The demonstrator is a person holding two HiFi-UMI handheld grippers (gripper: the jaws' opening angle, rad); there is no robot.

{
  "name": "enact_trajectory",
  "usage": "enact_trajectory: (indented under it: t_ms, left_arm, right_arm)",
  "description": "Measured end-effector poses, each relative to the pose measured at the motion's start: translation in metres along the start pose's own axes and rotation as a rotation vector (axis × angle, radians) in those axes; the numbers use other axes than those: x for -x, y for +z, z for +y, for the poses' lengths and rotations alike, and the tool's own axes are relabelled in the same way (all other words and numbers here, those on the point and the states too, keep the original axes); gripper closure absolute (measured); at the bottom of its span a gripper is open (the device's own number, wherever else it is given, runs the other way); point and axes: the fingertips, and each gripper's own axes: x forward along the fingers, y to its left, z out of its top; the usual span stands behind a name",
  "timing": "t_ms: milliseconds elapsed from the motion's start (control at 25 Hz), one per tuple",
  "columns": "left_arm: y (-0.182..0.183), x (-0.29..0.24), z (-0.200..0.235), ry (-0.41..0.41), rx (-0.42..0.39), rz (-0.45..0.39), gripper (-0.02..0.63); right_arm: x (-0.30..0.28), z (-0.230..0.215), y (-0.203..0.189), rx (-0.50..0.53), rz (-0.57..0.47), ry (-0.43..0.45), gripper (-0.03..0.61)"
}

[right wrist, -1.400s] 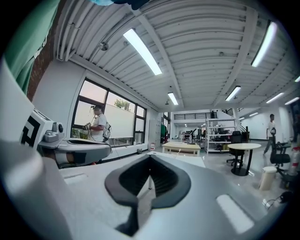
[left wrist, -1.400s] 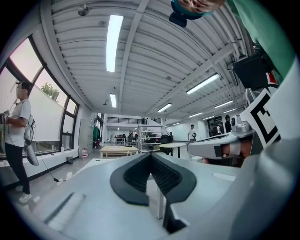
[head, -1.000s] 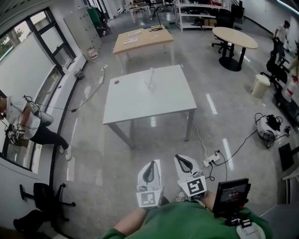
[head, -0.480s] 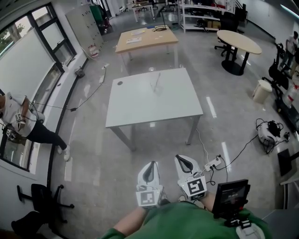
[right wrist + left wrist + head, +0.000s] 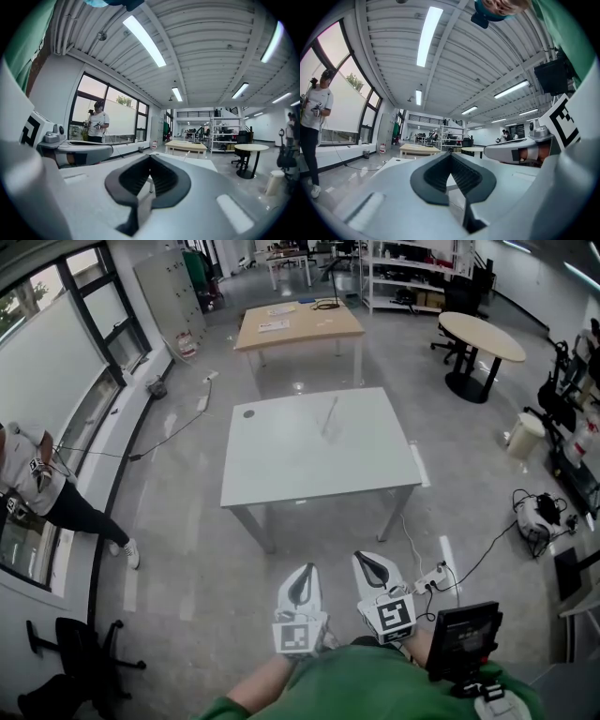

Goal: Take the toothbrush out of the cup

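A white table (image 5: 309, 465) stands a few steps ahead on the grey floor. On its far half is a small clear cup (image 5: 326, 430) with a thin white toothbrush (image 5: 332, 412) leaning out of it. In the right gripper view the toothbrush (image 5: 187, 155) is a tiny pale stick above the tabletop. My left gripper (image 5: 300, 585) and right gripper (image 5: 372, 568) are held side by side close to my body, well short of the table. The left gripper (image 5: 451, 157) and right gripper (image 5: 150, 157) both have their tips together, with nothing between them.
A dark round spot (image 5: 248, 413) lies at the table's far left corner. A power strip with cables (image 5: 427, 577) lies on the floor to the right of my path. A person (image 5: 37, 488) stands by the left windows. Beyond are a wooden table (image 5: 298, 324) and a round table (image 5: 480, 336).
The white table has drawn nearer and lower in the head view as I walk toward it. Both grippers stay shut in the same place by my body.
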Motion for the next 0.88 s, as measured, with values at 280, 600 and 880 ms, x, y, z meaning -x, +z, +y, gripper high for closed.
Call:
enact_trajectory:
  t_ms: [280, 600, 880]
  left_arm:
    - [-0.002, -0.010, 0.028, -0.020, 0.019, -0.004, 0.607]
    - [-0.007, -0.040, 0.036, -0.025, 0.007, -0.002, 0.607]
    - [-0.007, -0.088, 0.036, 0.019, -0.016, 0.018, 0.607]
  right_arm:
    - [-0.028, 0.017, 0.003, 0.018, -0.009, 0.014, 0.577]
    - [-0.057, -0.002, 0.003, 0.014, -0.010, 0.009, 0.577]
    - [-0.091, -0.041, 0.001, -0.019, -0.025, 0.050, 0.577]
